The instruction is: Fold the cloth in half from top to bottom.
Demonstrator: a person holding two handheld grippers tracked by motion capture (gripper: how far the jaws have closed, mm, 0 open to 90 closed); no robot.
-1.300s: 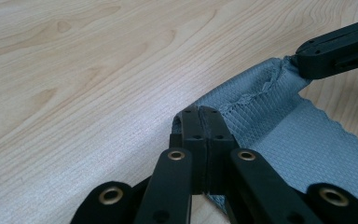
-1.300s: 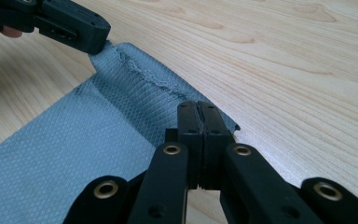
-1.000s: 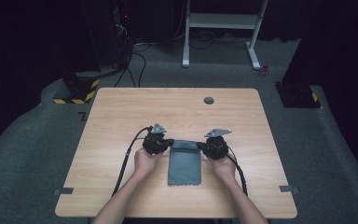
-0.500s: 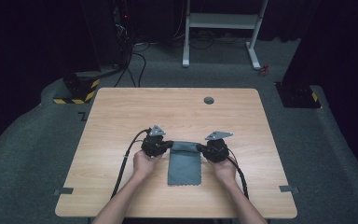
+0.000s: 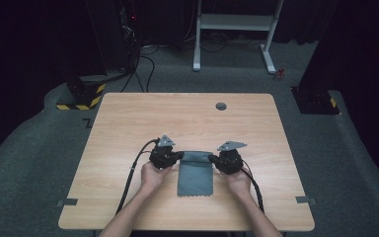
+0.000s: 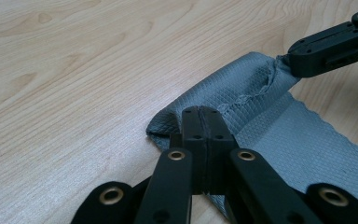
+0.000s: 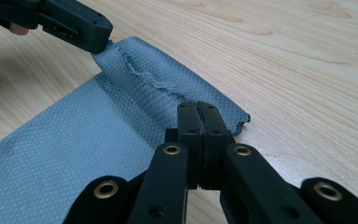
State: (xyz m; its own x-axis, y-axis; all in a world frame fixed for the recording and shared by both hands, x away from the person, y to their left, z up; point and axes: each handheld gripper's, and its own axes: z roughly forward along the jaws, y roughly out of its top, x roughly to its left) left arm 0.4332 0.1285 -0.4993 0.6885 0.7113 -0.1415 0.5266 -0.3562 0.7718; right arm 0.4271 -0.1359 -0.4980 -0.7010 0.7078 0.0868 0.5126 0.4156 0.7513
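A grey textured cloth lies on the wooden table near the front edge, its far edge folded and lifted a little. My left gripper is shut on the cloth's far left corner. My right gripper is shut on the far right corner. In the left gripper view the jaws are pressed together on the cloth, and the other gripper's jaws pinch the opposite corner. In the right gripper view the cloth spreads to the left, with the other gripper at top left.
A small dark round grommet sits near the table's far edge. Cables trail from both grippers toward the front of the table. Beyond the table stand a white frame and dark equipment on a grey carpet.
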